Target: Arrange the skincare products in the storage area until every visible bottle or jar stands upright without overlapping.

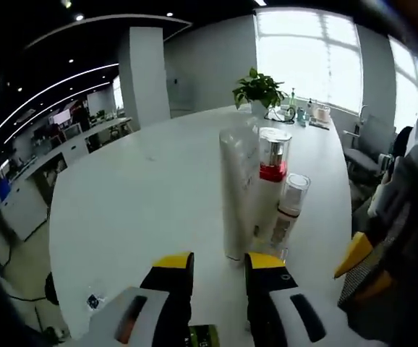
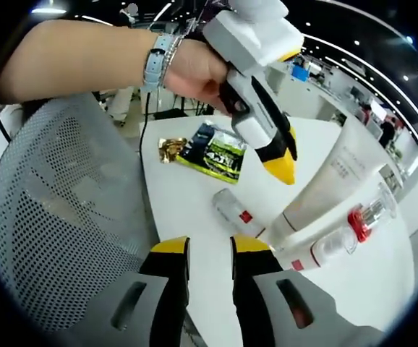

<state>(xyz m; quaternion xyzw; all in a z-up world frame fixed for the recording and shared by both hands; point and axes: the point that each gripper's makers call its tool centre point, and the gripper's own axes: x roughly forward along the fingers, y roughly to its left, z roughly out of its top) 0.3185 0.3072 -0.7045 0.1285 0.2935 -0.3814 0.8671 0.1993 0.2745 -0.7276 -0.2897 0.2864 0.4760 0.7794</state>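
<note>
A tall white tube (image 1: 238, 188) stands on its cap on the white table (image 1: 137, 202). Right behind it stands a bottle with a red band and clear cap (image 1: 274, 155), and beside that a white bottle with a clear cap (image 1: 291, 208). My left gripper (image 1: 220, 264) is open and holds nothing, a short way in front of the tube. In the right gripper view the tube (image 2: 332, 181), red-band bottle (image 2: 361, 220) and white bottle (image 2: 317, 253) appear tilted. A small clear bottle with a red label (image 2: 234, 210) lies on its side. My right gripper (image 2: 209, 246) is open and holds nothing, close to that small bottle.
A hand holds the left gripper (image 2: 281, 163) above the table edge. Two sachets, one green-black (image 2: 216, 152) and one gold (image 2: 171, 148), lie near the corner. A mesh chair (image 2: 64, 210) is at the left. A potted plant (image 1: 258, 90) and small items stand at the far end.
</note>
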